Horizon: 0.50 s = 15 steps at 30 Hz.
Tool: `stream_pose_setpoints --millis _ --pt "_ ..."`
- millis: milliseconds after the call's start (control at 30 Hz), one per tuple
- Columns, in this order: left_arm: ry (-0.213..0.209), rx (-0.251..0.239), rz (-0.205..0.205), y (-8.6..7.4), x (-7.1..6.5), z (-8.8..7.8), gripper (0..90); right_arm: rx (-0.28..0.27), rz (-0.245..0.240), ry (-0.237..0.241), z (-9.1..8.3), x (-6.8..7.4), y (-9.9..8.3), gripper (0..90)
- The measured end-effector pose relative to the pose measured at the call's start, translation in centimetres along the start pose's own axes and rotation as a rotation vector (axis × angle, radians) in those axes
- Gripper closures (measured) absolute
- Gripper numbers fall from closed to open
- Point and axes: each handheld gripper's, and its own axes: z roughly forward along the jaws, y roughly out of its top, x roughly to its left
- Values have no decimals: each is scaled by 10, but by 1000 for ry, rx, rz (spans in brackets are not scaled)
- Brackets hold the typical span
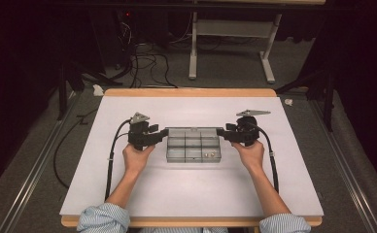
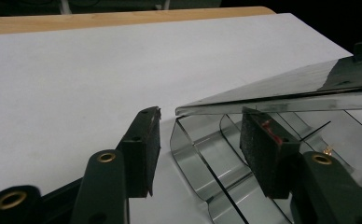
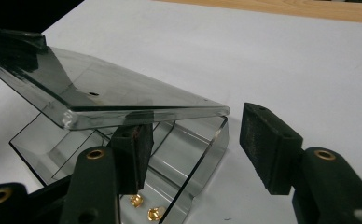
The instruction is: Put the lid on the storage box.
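A clear grey compartment box lies at the table's middle, its lid tilted up. My left gripper is at the box's left end and my right gripper at its right end. In the left gripper view, my left gripper is open and straddles the end wall, one jaw outside and one inside under the lid. My right gripper is open and straddles the opposite wall the same way. The lid edge lies right over each inner jaw. Small brass parts lie in one compartment.
The white table top has free room all round the box. A wooden edge runs along the far side. Cables trail from both grippers towards the front. Beyond the table are a frame's legs and floor cables.
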Motion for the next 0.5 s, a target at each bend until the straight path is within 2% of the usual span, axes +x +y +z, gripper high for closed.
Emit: stream_pose_setpoints --millis 200,267,500 --pt "4 3 6 0 0 -1 481 2 -6 -5 -2 3 -1 456" --pt "3 3 6 0 0 -2 481 -24 -9 -8 -4 3 -3 470" --pt "2 13 15 -1 -3 -2 480 -25 15 -5 -6 -3 -11 470"
